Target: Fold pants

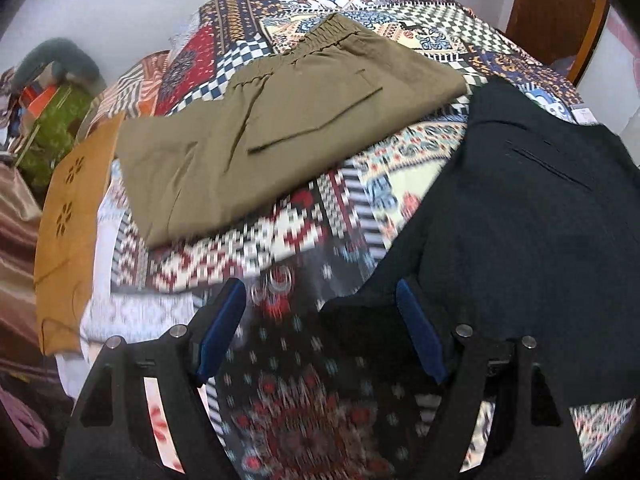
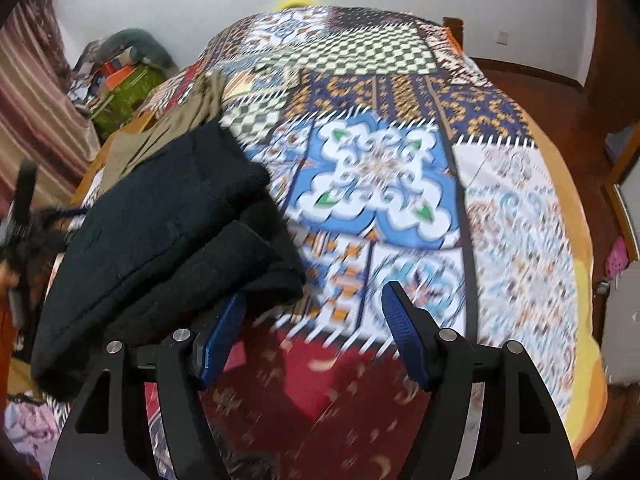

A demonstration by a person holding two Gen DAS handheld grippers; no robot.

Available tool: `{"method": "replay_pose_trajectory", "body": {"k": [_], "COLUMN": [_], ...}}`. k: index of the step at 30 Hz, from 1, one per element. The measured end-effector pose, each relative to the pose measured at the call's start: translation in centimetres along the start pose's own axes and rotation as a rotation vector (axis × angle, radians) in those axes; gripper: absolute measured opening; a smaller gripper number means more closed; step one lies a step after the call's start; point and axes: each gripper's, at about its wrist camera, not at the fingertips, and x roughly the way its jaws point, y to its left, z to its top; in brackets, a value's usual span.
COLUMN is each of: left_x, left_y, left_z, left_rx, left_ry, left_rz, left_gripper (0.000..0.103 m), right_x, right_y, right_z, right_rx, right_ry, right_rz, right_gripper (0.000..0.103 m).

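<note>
Black pants [image 1: 520, 232] lie folded on the patterned bedspread [image 1: 320, 224], at the right of the left wrist view. Olive pants [image 1: 280, 132] lie folded further back on the bed. My left gripper [image 1: 320, 300] hangs open over the bedspread; its right finger is at the near left corner of the black pants, and nothing is between the blue pads. In the right wrist view the black pants [image 2: 168, 240] sit at the left as a thick folded stack, with the olive pants [image 2: 176, 128] behind. My right gripper [image 2: 312, 300] is open just right of that stack, over bare bedspread [image 2: 380, 184].
An orange-brown cloth [image 1: 76, 216] hangs at the bed's left edge. Bags and clutter [image 1: 52, 112] stand by the white wall at far left. A striped curtain [image 2: 36, 100] hangs left. Wooden floor [image 2: 560, 92] and a door frame [image 1: 560, 16] lie right of the bed.
</note>
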Motion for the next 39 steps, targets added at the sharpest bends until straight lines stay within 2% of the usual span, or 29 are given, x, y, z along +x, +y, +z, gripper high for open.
{"method": "replay_pose_trajectory", "body": {"k": [3,11,14,17,19,25,29,31,33,34,39], "left_x": [-1.4,-5.0,-6.1,-8.0,-9.5,-14.2,-13.5,-12.4,-10.6,-9.6,-6.9], "left_y": [-0.4,-3.2,-4.5,-4.5,-4.0,-4.7,-7.1,-8.6,-10.1,-10.5,-11.4], "left_z": [-1.6,-5.7,-6.5,-6.1,-5.4,-2.6,-1.7,-1.6,-1.5,-1.5,-2.0], "left_rx": [-0.022,-0.063,-0.065,-0.069,-0.088,-0.081,-0.056,-0.026,-0.001,0.002,0.017], "left_ry": [-0.008,-0.027,-0.051,-0.080,-0.115,-0.286,-0.305,-0.291,-0.231,-0.200,-0.160], "left_rz": [-0.014,-0.119,-0.116,-0.050,-0.039,-0.087,-0.174,-0.209,-0.258,-0.286,-0.286], "left_gripper": [0.078,0.078,0.077,0.077,0.077,0.077,0.077,0.070,0.055,0.052,0.049], "right_x": [-0.6,-3.4,-4.6,-5.7,-6.5,-7.8,-6.9,-6.1,-4.7,-4.1,-1.7], "right_y": [-0.6,-1.5,-1.2,-0.2,1.0,5.1,7.9,9.1,9.7,9.8,9.2], "right_z": [0.5,0.0,-0.3,-0.4,-0.4,-0.6,-0.9,-1.1,-1.3,-1.4,-2.1], "right_rx": [0.005,0.020,0.015,-0.005,-0.033,-0.128,-0.190,-0.217,-0.228,-0.230,-0.237], "right_ry": [-0.024,-0.072,-0.091,-0.113,-0.133,-0.201,-0.183,-0.166,-0.131,-0.115,-0.058], "right_rz": [-0.017,-0.040,-0.035,-0.016,0.003,0.102,0.164,0.198,0.222,0.224,0.185], "right_gripper": [0.066,0.066,0.066,0.066,0.066,0.066,0.066,0.065,0.064,0.063,0.057]}}
